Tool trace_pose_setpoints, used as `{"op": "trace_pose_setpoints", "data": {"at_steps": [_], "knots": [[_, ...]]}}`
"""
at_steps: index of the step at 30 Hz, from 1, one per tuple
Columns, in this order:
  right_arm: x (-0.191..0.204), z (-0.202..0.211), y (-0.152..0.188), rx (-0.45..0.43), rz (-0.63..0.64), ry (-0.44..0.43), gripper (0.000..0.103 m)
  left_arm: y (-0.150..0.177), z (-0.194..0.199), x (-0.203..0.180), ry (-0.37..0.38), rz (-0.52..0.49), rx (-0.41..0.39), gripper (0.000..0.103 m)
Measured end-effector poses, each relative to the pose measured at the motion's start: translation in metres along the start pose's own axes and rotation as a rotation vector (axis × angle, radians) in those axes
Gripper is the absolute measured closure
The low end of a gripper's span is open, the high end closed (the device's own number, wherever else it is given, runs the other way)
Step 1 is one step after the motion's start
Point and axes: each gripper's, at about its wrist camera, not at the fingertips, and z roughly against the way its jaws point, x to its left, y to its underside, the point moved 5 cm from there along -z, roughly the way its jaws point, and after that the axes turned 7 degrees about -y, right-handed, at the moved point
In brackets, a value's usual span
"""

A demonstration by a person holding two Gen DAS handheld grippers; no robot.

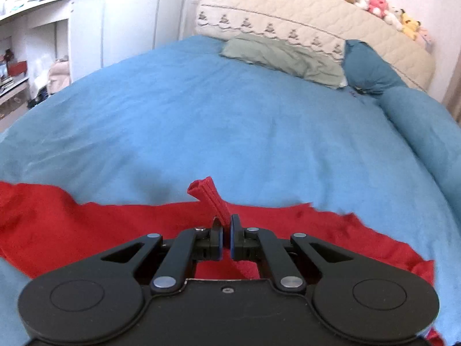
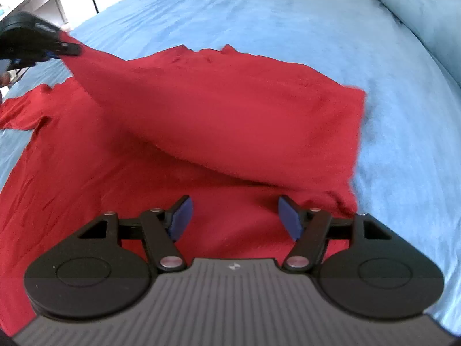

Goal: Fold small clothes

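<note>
A red shirt [image 2: 219, 109] lies spread on the blue bedspread [image 2: 259, 14]. My left gripper [image 1: 226, 232] is shut on a ribbed hem corner of the red shirt [image 1: 206, 196], which sticks up past the fingertips. In the right wrist view that left gripper [image 2: 67, 49] shows at the far left, lifting the cloth's edge so a fold rises off the bed. My right gripper [image 2: 234, 216] hovers low over the near part of the shirt, open, with nothing between its blue pads [image 2: 181, 214].
A grey-green pillow [image 1: 285, 57] and a dark blue pillow [image 1: 371, 69] lie at the head of the bed under a quilted cream headboard [image 1: 302, 17]. A rolled blue duvet [image 2: 417, 8] runs along the right side. White shelving [image 1: 43, 37] stands at the left.
</note>
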Motion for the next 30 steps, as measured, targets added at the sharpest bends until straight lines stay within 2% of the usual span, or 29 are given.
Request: {"op": "trace_pose_setpoints", "data": {"at_steps": [8, 10, 12, 13, 14, 15, 16, 17, 18, 21, 24, 27, 29, 30], "knots": [[-0.024, -0.002, 0.003, -0.021, -0.078, 0.046, 0.02, 0.036, -0.021, 0.015, -0.005, 0.004, 0.089, 0.098], [-0.033, 0.0, 0.007, -0.023, -0.094, 0.08, 0.02, 0.041, -0.018, 0.016, 0.0, 0.02, 0.101, 0.092], [-0.043, 0.003, 0.013, -0.019, -0.107, 0.129, 0.021, 0.044, -0.013, 0.016, 0.004, 0.023, 0.108, 0.07], [-0.048, 0.005, 0.017, -0.023, -0.116, 0.126, 0.021, 0.046, -0.01, 0.016, 0.001, 0.015, 0.112, 0.064], [-0.053, 0.008, 0.022, -0.023, -0.128, 0.117, 0.021, 0.047, -0.008, 0.017, -0.002, 0.01, 0.116, 0.054], [-0.056, 0.01, 0.027, -0.02, -0.128, 0.125, 0.016, 0.049, -0.005, 0.018, -0.004, 0.0, 0.121, 0.047], [-0.057, 0.012, 0.031, -0.011, -0.119, 0.153, 0.011, 0.05, -0.002, 0.019, -0.008, -0.01, 0.126, 0.045], [-0.061, 0.013, 0.035, 0.006, -0.115, 0.196, 0.008, 0.053, 0.002, 0.021, -0.014, -0.023, 0.134, 0.044], [-0.066, 0.017, 0.039, 0.005, -0.133, 0.202, 0.008, 0.055, 0.006, 0.022, -0.019, -0.035, 0.146, 0.044], [-0.07, 0.035, 0.038, -0.011, -0.199, 0.175, 0.008, 0.062, 0.021, 0.023, 0.002, -0.047, 0.159, 0.04], [-0.048, 0.048, 0.03, -0.03, -0.096, 0.147, 0.008, 0.071, 0.034, 0.017, 0.032, -0.069, 0.17, 0.038], [-0.035, 0.05, 0.031, -0.031, -0.065, 0.155, 0.008, 0.083, 0.041, 0.007, 0.04, -0.103, 0.179, 0.038], [-0.025, 0.053, 0.029, -0.064, -0.034, 0.156, 0.008, 0.089, 0.044, 0.002, 0.047, -0.108, 0.184, 0.038], [-0.018, 0.055, 0.027, -0.083, -0.027, 0.13, 0.008, 0.09, 0.044, 0.0, 0.056, -0.107, 0.184, 0.038]]}}
